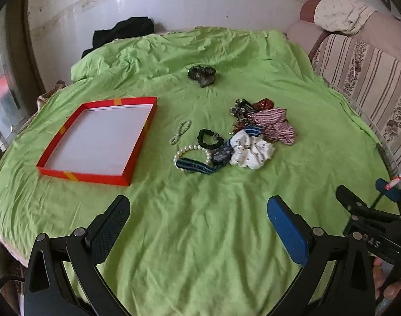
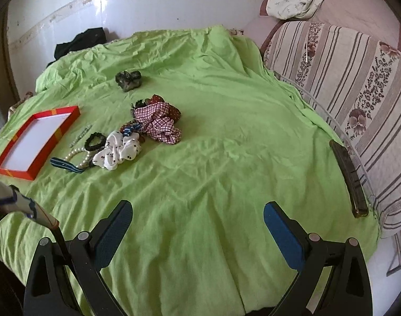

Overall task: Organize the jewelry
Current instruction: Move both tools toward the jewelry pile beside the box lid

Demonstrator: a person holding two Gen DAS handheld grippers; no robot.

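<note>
We hold both the left gripper (image 1: 197, 218) and the right gripper (image 2: 197, 221) spread and empty. The white pearl bead bracelet (image 1: 191, 155) lies beside the shallow red cardboard tray (image 1: 95, 176); light, slippery, loose: we pinch across its strand.

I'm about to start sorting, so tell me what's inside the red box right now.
Nothing shows inside the red box: only its bare white floor. The near wall hides a thin strip of that floor in both views. The pearl bracelet and scrunchies lie outside it.
</note>
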